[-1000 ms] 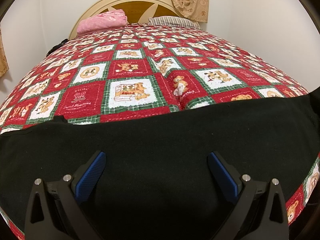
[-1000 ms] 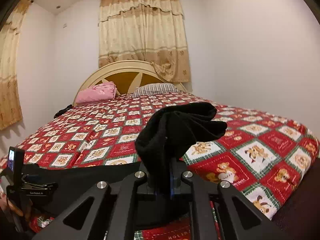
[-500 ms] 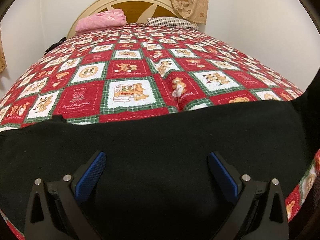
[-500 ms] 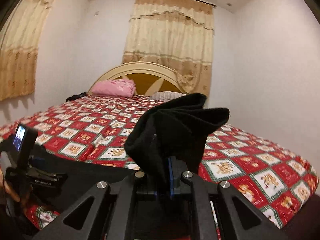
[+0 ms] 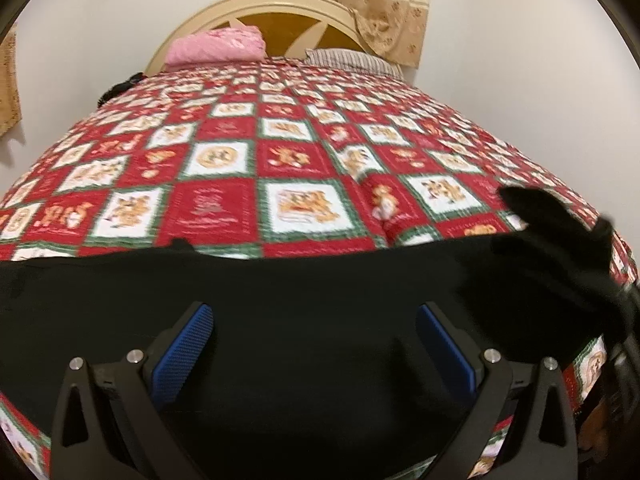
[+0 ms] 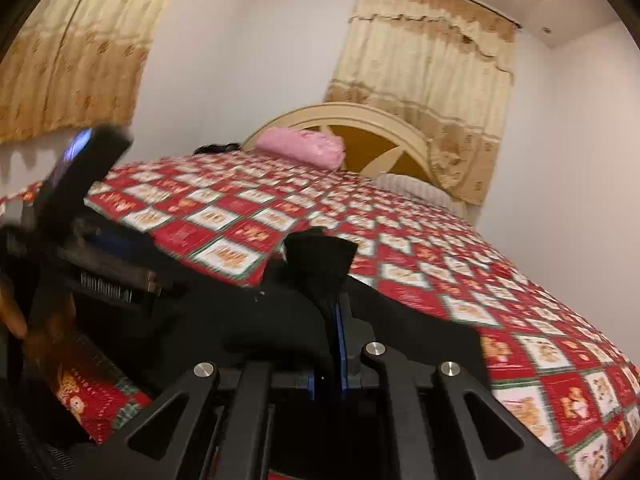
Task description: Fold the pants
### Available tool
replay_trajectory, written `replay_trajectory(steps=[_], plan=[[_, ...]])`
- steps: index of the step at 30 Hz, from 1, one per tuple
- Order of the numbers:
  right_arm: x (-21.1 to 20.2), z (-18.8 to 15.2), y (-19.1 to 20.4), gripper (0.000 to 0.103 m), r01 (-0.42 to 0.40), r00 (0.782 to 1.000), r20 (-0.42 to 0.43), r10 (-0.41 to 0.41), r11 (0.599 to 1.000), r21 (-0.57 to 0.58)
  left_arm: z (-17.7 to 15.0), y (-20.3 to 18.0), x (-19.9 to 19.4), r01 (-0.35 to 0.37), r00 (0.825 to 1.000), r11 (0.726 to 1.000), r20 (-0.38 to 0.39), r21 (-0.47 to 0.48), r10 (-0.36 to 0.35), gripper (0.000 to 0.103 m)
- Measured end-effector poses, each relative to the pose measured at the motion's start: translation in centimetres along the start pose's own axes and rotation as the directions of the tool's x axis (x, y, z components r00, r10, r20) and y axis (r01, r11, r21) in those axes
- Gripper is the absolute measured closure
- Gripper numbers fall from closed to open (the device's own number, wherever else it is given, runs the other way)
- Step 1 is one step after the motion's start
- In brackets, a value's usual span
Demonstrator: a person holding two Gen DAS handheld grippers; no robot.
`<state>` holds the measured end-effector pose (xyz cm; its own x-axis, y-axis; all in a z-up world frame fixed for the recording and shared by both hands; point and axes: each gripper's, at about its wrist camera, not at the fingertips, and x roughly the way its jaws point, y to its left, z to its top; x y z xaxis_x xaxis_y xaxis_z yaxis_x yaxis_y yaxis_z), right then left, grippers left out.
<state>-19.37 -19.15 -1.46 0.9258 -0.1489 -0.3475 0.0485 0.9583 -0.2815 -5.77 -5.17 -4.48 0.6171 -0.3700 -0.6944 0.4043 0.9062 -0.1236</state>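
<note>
Nearest, black pants [image 5: 304, 344] are being spread flat across the foot of a bed covered by a red, green and white patchwork quilt [image 5: 240, 184], with the left gripper [image 5: 316, 352] being held wide open and empty over them at six o'clock. At the right gripper [image 6: 334, 320], a bunched end of the pants is being pinched between nearly closed blue pads, sticking up at twelve o'clock. Farthest, a pink pillow [image 6: 302, 152] is being propped against the cream headboard [image 6: 384, 128].
</note>
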Motion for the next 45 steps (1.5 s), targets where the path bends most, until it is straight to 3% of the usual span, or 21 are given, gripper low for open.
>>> replay_trajectory(steps=[4, 10, 20, 24, 25, 26, 28, 31, 32, 33, 34, 35, 37, 39, 41, 45], plan=[[1.1, -0.5, 2.4, 0.095, -0.044, 0.999, -0.03, 0.043, 0.999, -0.027, 0.0, 1.4, -0.6, -0.046, 0.999, 0.999, 0.022, -0.005, 0.046, 0.0], [2.0, -0.9, 4.4, 0.095, -0.085, 0.995, -0.055, 0.083, 0.995, -0.042, -0.2, 2.7, -0.6, -0.049, 0.998, 0.999, 0.024, -0.022, 0.049, 0.0], [3.5, -2.2, 7.4, 0.095, -0.094, 0.991, -0.101, 0.084, 0.991, -0.096, -0.1, 4.2, -0.8, -0.07, 0.997, 0.997, 0.031, -0.045, 0.072, 0.0], [3.3, -3.3, 8.9, 0.081, -0.118, 0.986, -0.136, 0.093, 0.975, -0.186, 0.1, 4.0, -0.9, -0.07, 0.997, 0.997, 0.03, -0.038, 0.071, 0.0], [2.9, -3.3, 9.1, 0.073, -0.121, 0.986, -0.133, 0.096, 0.972, -0.199, 0.3, 3.9, -1.0, -0.069, 0.997, 0.997, 0.034, -0.035, 0.071, 0.0], [2.1, -3.3, 9.1, 0.061, -0.162, 0.981, -0.136, 0.136, 0.965, -0.204, 0.5, 3.8, -1.1, -0.068, 0.997, 0.997, 0.043, -0.031, 0.069, 0.0], [0.9, -3.2, 8.6, 0.052, -0.253, 0.963, -0.137, 0.232, 0.954, -0.159, 1.1, 3.3, -1.4, -0.061, 0.997, 0.998, 0.056, -0.022, 0.062, 0.0], [-0.7, -2.8, 6.2, 0.047, -0.415, 0.9, -0.143, 0.412, 0.91, 0.004, 1.9, 2.2, -1.5, -0.042, 0.997, 0.999, 0.063, -0.002, 0.042, 0.0], [-1.3, -2.6, 4.9, 0.047, -0.476, 0.866, -0.13, 0.483, 0.876, 0.082, 2.1, 1.7, -1.5, -0.034, 0.997, 0.999, 0.064, 0.007, 0.034, 0.0], [-1.8, -2.4, 3.3, 0.047, -0.504, 0.848, -0.105, 0.52, 0.851, 0.147, 2.3, 0.9, -1.4, -0.02, 0.998, 1.0, 0.065, 0.023, 0.019, 0.0], [-2.4, -2.1, 2.0, 0.051, -0.495, 0.853, -0.079, 0.516, 0.848, 0.192, 2.4, 0.3, -1.4, -0.012, 0.998, 0.999, 0.064, 0.035, 0.01, 0.0], [-2.7, -1.7, 0.2, 0.064, -0.471, 0.867, -0.052, 0.495, 0.85, 0.234, 2.5, -0.6, -1.3, -0.004, 0.998, 0.999, 0.063, 0.054, 0.0, 0.0], [-2.8, -1.1, -3.2, 0.077, -0.406, 0.9, -0.027, 0.436, 0.857, 0.318, 2.4, -2.4, -0.9, 0.006, 0.999, 0.997, 0.05, 0.083, -0.011, 0.0], [-2.2, -0.7, -7.5, 0.09, -0.264, 0.953, -0.029, 0.303, 0.87, 0.416, 1.8, -4.0, -0.4, 0.033, 0.999, 0.994, 0.03, 0.108, -0.037, 0.0], [-1.3, -0.6, -10.2, 0.096, -0.154, 0.979, -0.053, 0.198, 0.883, 0.443, 0.9, -5.2, 0.1, 0.032, 0.999, 0.991, 0.021, 0.134, -0.035, 0.0], [2.5, -1.3, -12.2, 0.096, -0.054, 0.975, -0.17, 0.145, 0.891, 0.45, -1.1, -5.8, 2.0, 0.01, 0.999, 0.989, -0.049, 0.15, -0.003, 0.0]])
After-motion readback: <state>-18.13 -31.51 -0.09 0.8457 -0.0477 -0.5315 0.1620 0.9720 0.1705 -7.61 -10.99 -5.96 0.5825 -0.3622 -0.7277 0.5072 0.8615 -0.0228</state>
